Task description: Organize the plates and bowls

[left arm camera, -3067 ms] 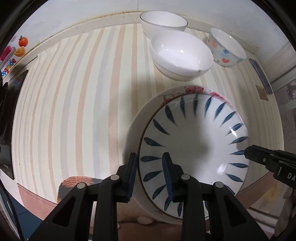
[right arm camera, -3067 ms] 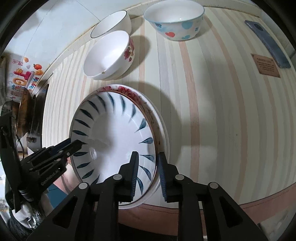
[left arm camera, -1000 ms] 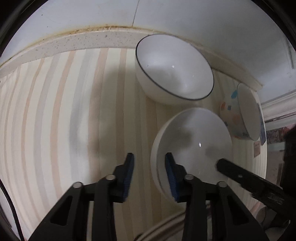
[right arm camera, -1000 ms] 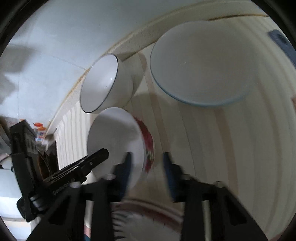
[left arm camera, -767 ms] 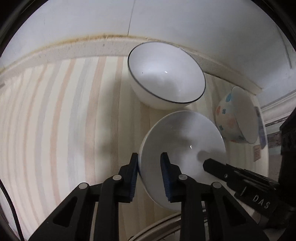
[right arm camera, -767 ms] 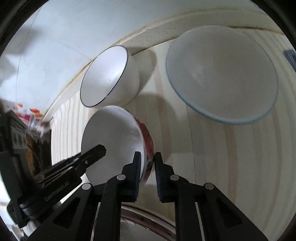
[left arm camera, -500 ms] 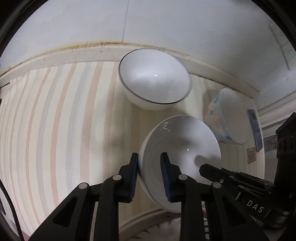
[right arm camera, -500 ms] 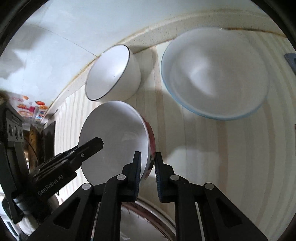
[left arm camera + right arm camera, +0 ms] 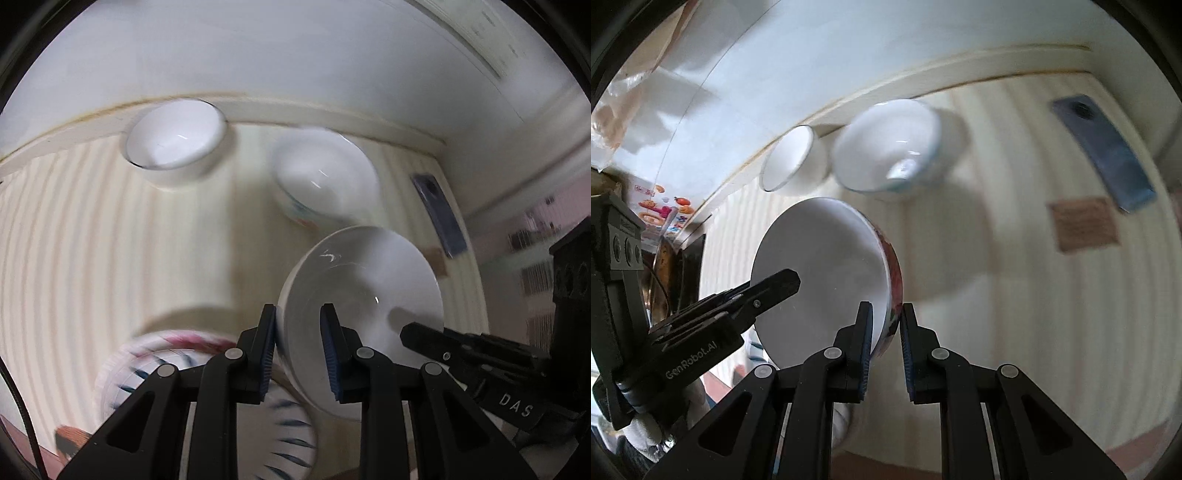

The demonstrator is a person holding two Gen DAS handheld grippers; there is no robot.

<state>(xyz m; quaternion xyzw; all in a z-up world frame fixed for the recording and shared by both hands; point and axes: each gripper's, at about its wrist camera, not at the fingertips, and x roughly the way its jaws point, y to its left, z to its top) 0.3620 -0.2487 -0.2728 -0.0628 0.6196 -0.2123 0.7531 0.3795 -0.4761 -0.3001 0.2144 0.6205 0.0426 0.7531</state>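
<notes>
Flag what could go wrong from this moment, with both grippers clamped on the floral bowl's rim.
1. The floral bowl hangs only by its rim between the left gripper and right gripper; uneven motion could let it slip.
2. It sits above the stacked plates; a drop might chip them.
3. The spotted bowl lies close ahead and could get knocked.

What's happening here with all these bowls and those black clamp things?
A person is tidying dishes with two hand-held tongs. Both the left tongs and the right tongs grip the rim of one white bowl with a red flower pattern, holding it up off the striped counter. Below it sits a stack of plates, the top one with blue leaf marks. Two more bowls wait by the wall: a plain white one and one with coloured spots.
</notes>
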